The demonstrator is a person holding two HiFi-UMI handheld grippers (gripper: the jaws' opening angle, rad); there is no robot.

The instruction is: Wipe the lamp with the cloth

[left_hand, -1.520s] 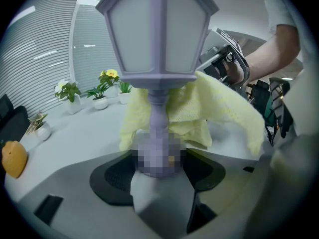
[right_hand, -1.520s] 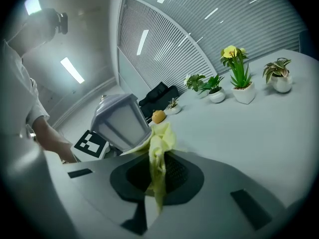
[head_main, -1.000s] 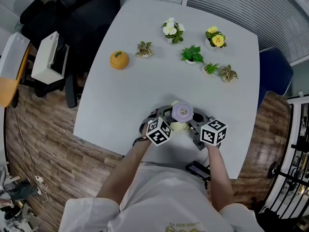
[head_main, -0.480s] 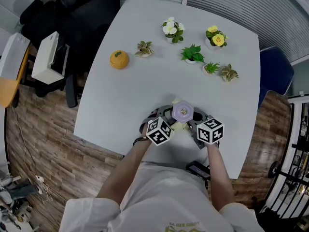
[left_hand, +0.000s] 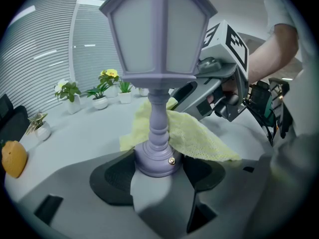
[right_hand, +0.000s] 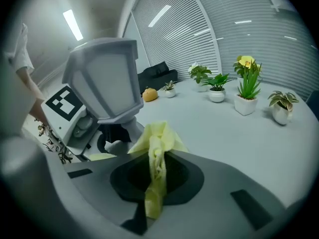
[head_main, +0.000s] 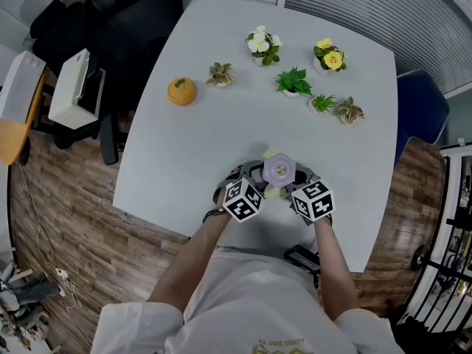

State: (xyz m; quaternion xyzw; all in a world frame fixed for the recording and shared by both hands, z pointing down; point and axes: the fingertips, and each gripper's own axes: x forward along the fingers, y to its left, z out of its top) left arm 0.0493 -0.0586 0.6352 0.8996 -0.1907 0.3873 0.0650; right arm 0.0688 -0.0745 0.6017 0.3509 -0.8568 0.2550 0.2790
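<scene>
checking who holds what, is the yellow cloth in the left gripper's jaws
No, the left gripper grips the lamp at its base; the yellow cloth hangs pinched in the right gripper.

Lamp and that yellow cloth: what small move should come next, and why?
Probably rub the cloth up the stem of the lamp toward its shade. The left gripper clamps the base, the right gripper pinches the cloth, which lies low by the stem, below the shade.

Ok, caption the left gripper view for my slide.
Left gripper grips a lilac lantern lamp by its base; right gripper holds a yellow cloth at its stem.
</scene>
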